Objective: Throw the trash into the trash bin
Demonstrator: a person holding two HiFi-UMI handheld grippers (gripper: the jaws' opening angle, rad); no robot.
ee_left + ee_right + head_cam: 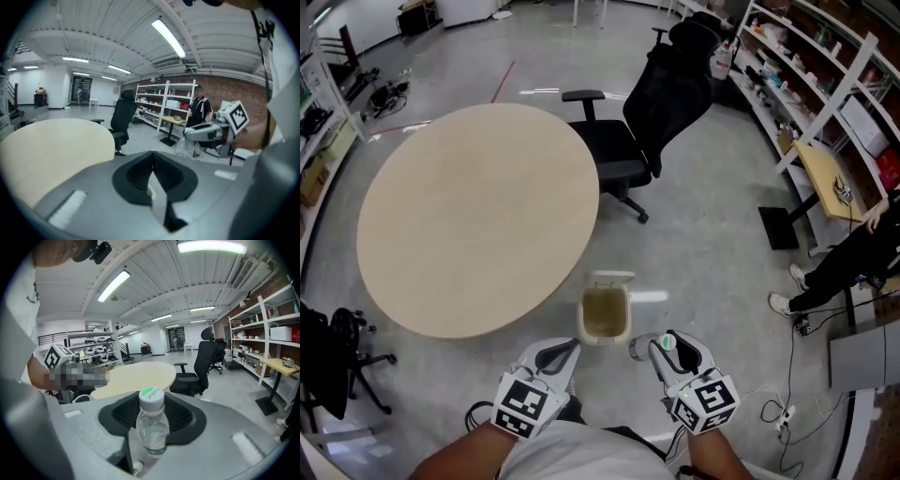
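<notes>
Your right gripper (667,354) is clamped on the small clear plastic bottle with the green cap (152,425). Its jaws stand partly apart only because the bottle's body fills the gap, and the dark ribbed pads (180,414) press on either side of it below the cap. Cap uppermost is a sensible way to carry it: the weight hangs below the grip, so it should be unlikely to swing or slip.

Your left gripper (152,157) has its jaws closed together with nothing between them. It sits low beside the other as a spare hand, since the drop looks like a one-gripper job.

The small cream trash bin with its flip lid tipped back (605,337) stands on the grey floor just off the edge of the round beige table (478,216), right in front of you and between the two grippers. The open lid leaves its mouth clear. The bottle is beside the bin's right near corner, close but not yet over the opening, so I'd judge the carry nearly done and the release not begun.

Bring the bottle over the middle of the mouth before you let the jaws part. The bin is narrow, and a drop onto the rim could bounce the bottle toward the black office chair (666,103)
</notes>
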